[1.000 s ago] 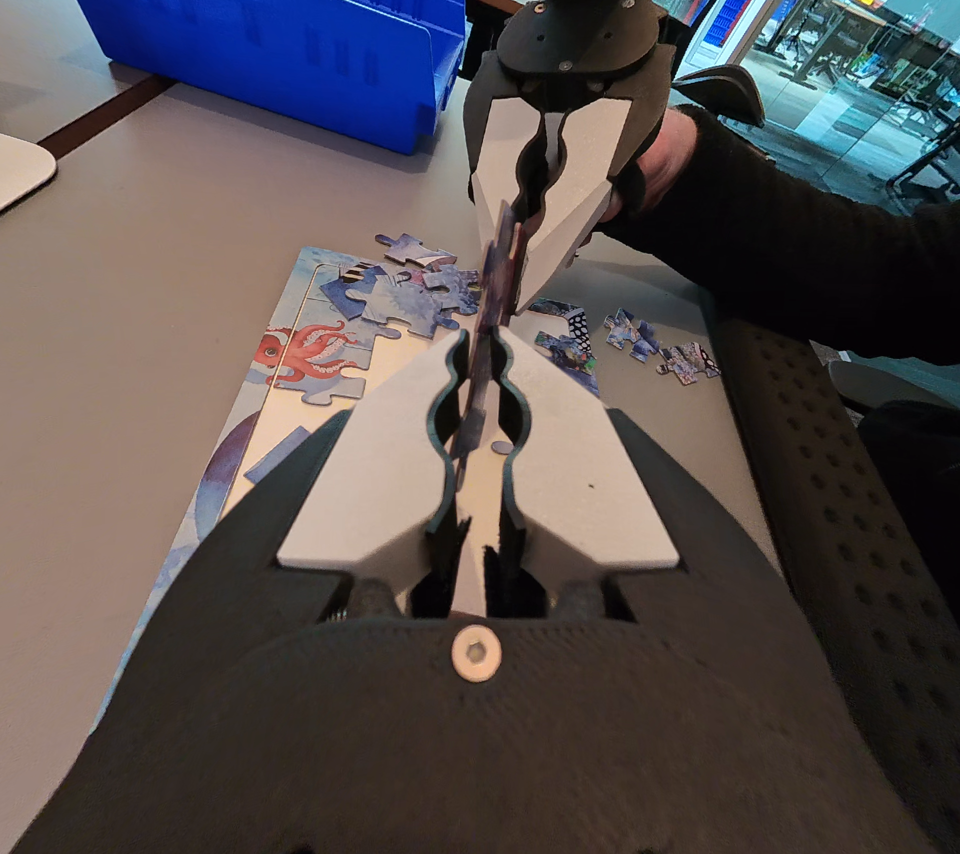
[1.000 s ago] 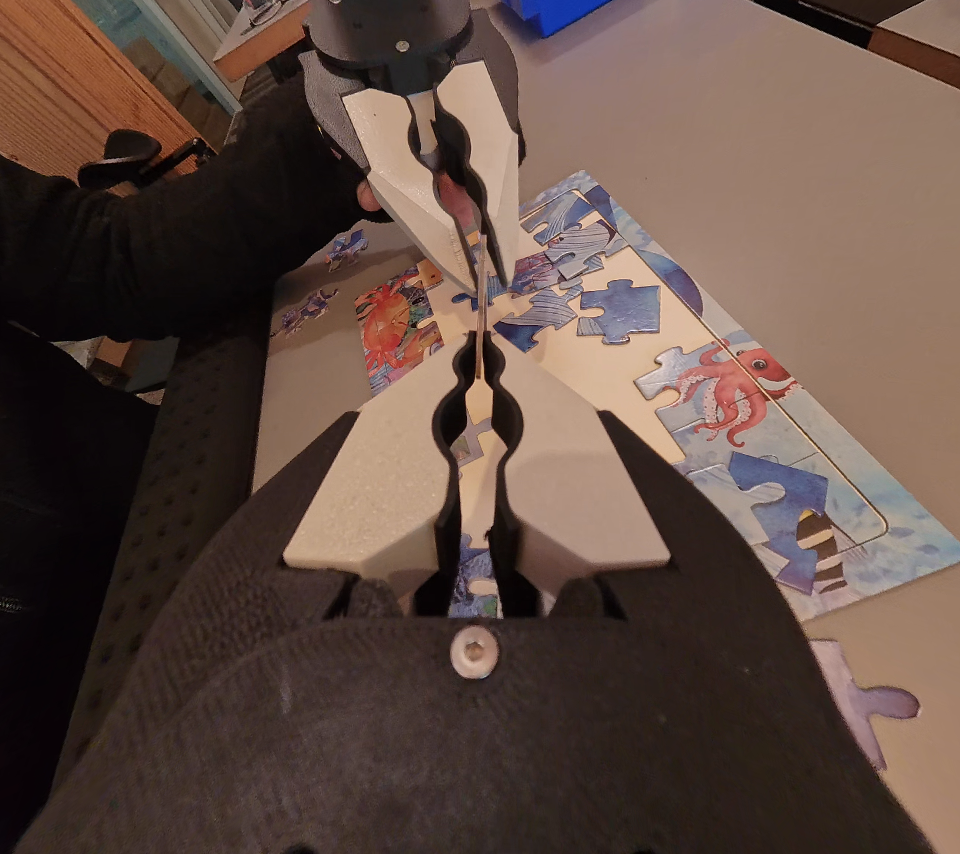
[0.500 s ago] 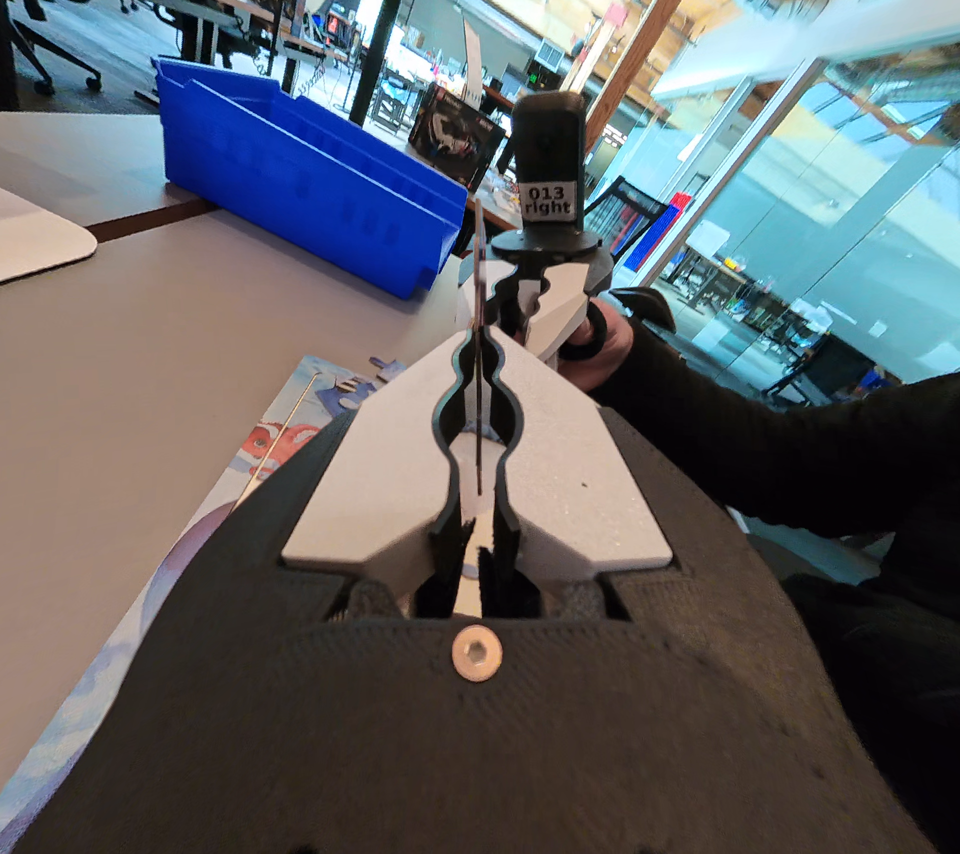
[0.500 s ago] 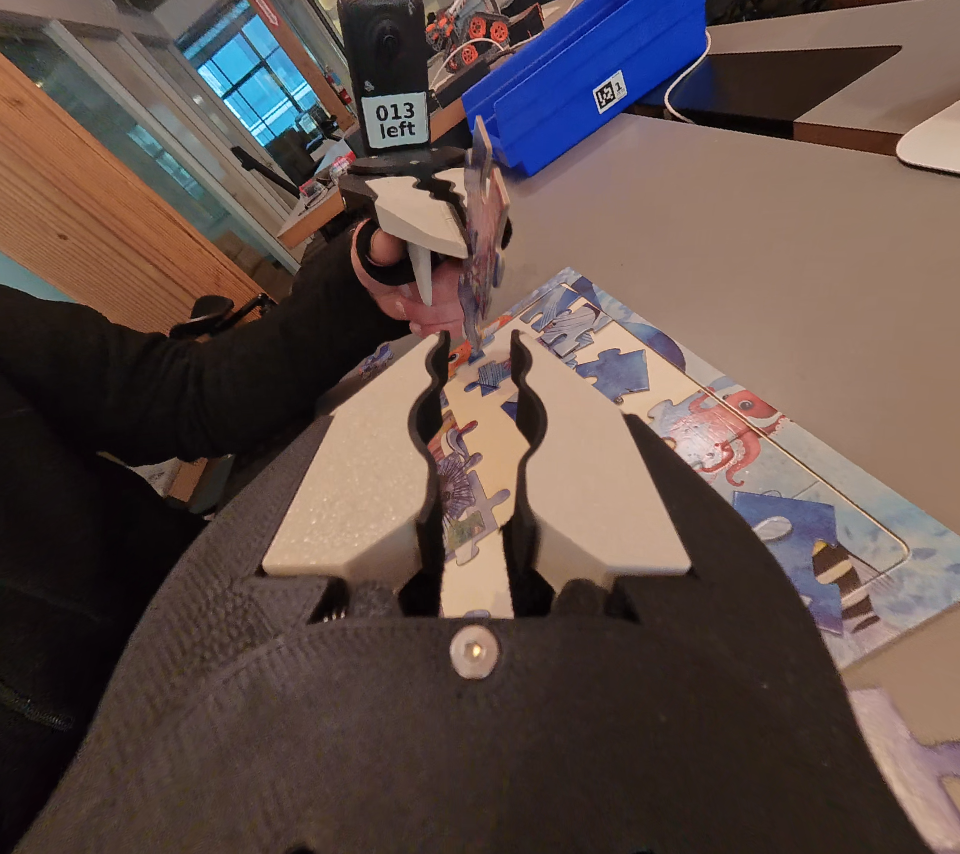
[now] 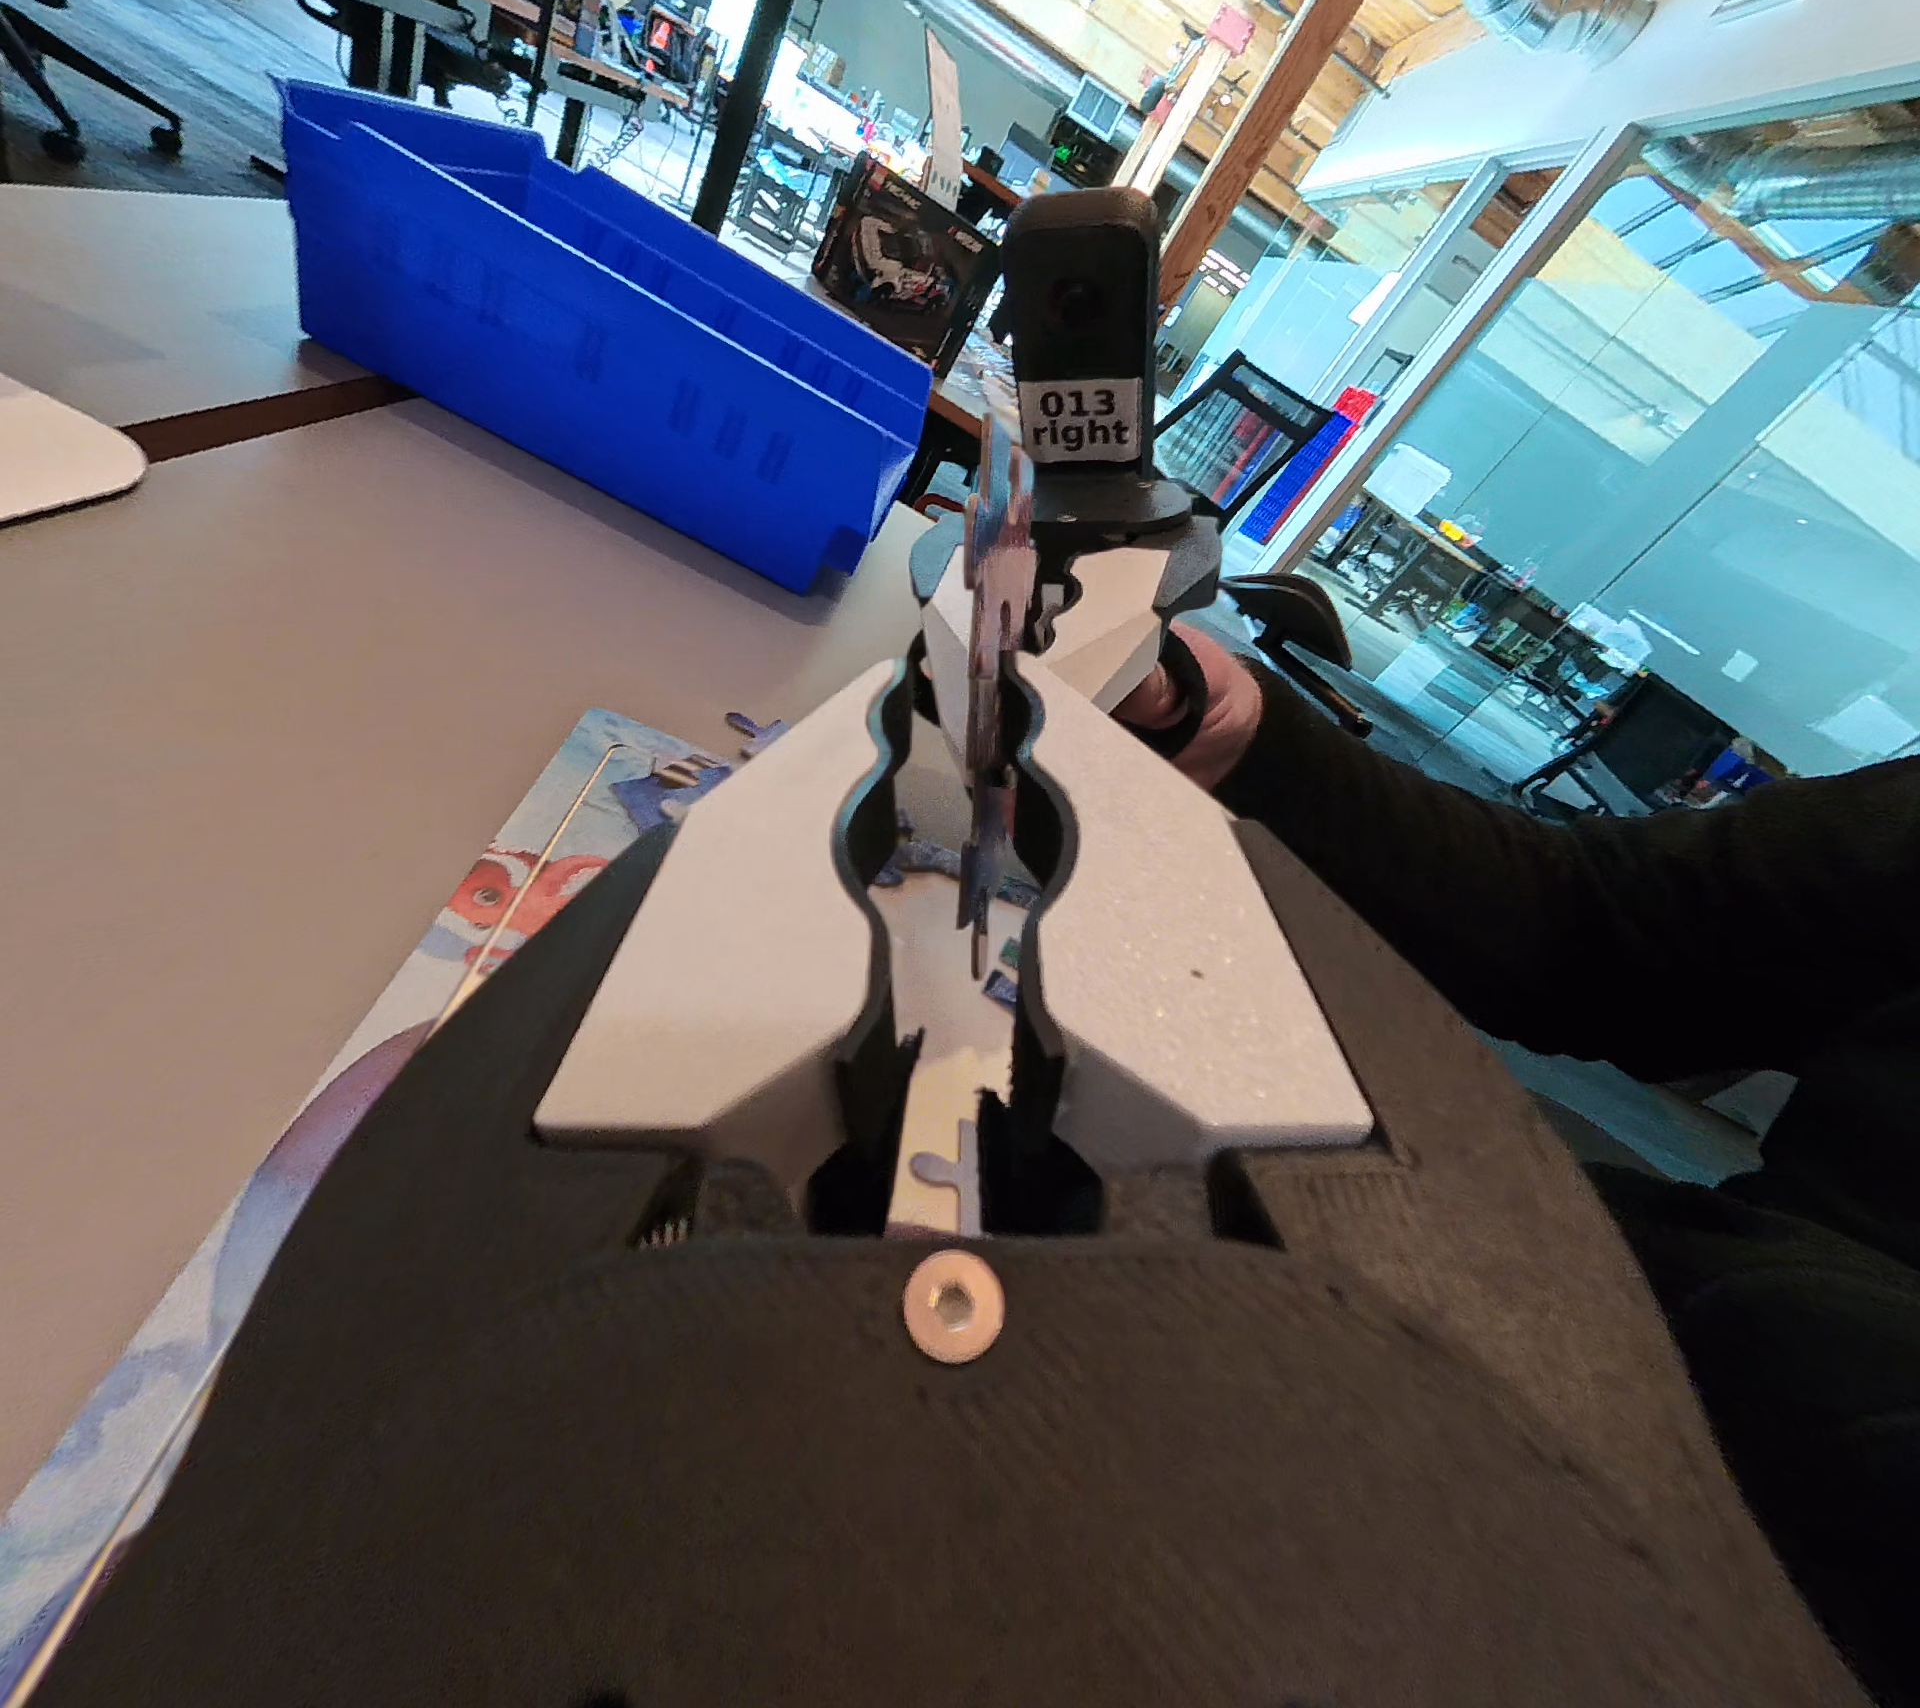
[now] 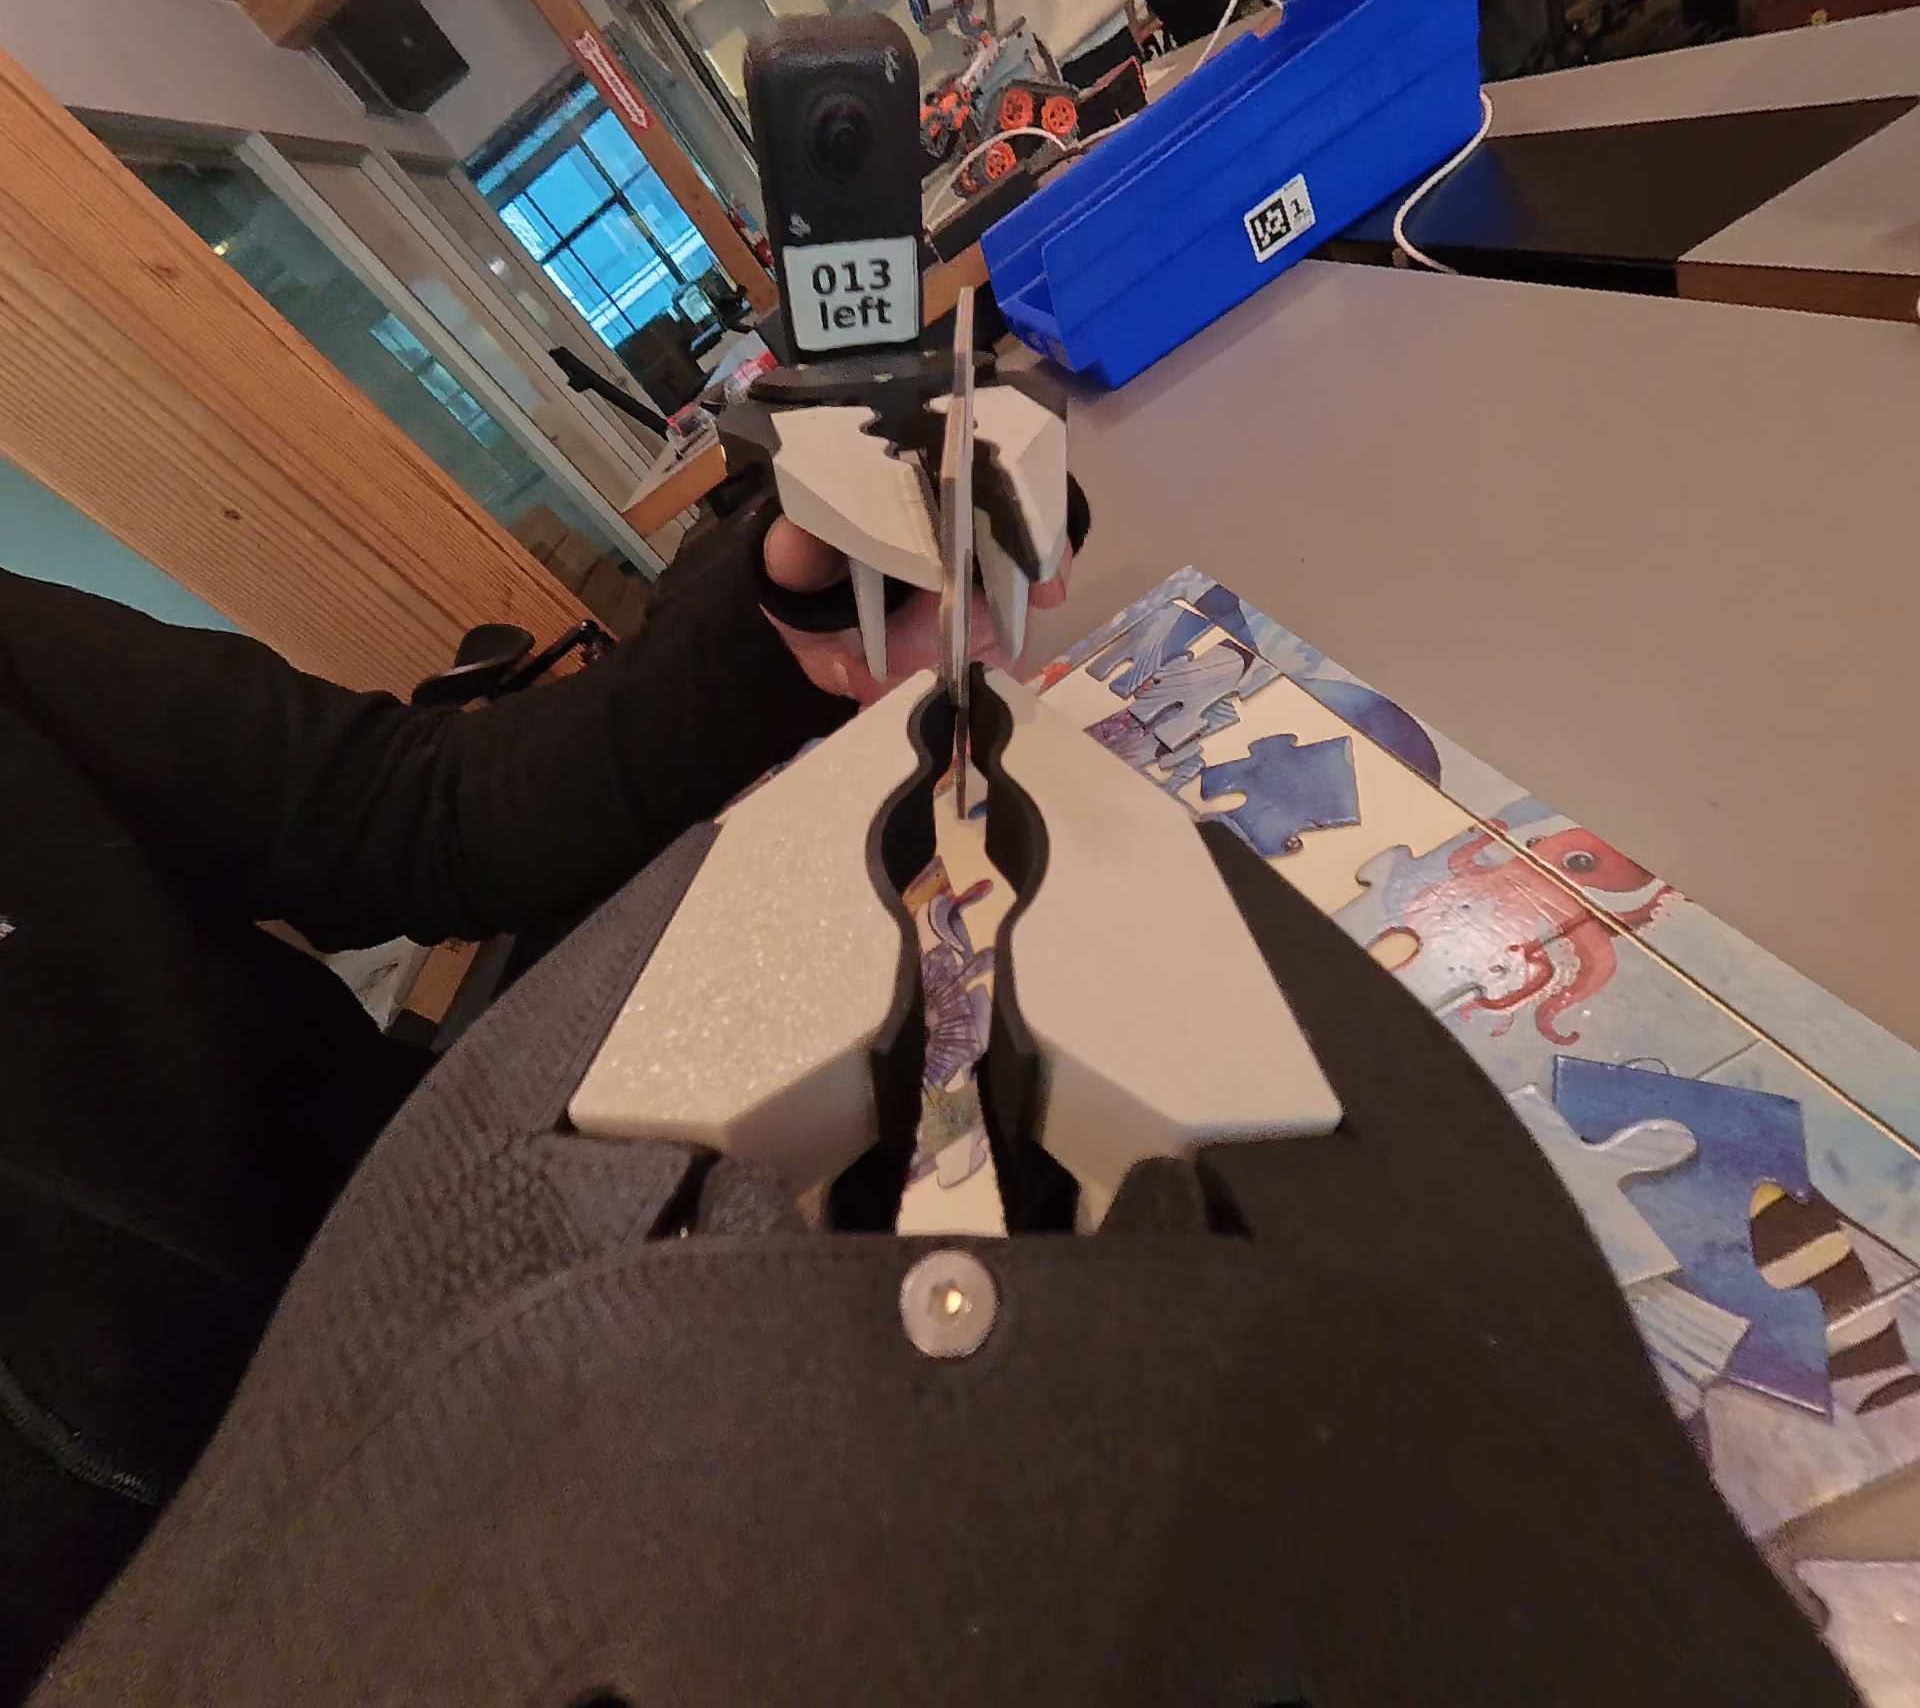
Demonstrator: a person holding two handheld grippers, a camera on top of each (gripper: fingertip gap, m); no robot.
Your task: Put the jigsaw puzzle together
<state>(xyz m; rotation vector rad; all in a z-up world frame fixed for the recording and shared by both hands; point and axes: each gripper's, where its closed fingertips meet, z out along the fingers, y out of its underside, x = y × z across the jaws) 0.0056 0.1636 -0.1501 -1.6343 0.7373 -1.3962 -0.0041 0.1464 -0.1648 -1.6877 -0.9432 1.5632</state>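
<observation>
Blue puzzle piece [image 6: 961, 515] upright in right gripper [image 6: 961, 702], left gripper [image 5: 961, 723] parted

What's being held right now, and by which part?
A jigsaw piece, pinched at its lower edge by the right tool's tips; the left tool straddles it, open.

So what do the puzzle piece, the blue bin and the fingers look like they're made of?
The piece is likely cardboard: a thin flat sheet seen edge-on, with a printed, slightly shiny face. The bin looks like moulded plastic: uniform glossy blue with ribbed walls. The fingers are probably printed plastic: matt white with a grainy, speckled surface.
</observation>
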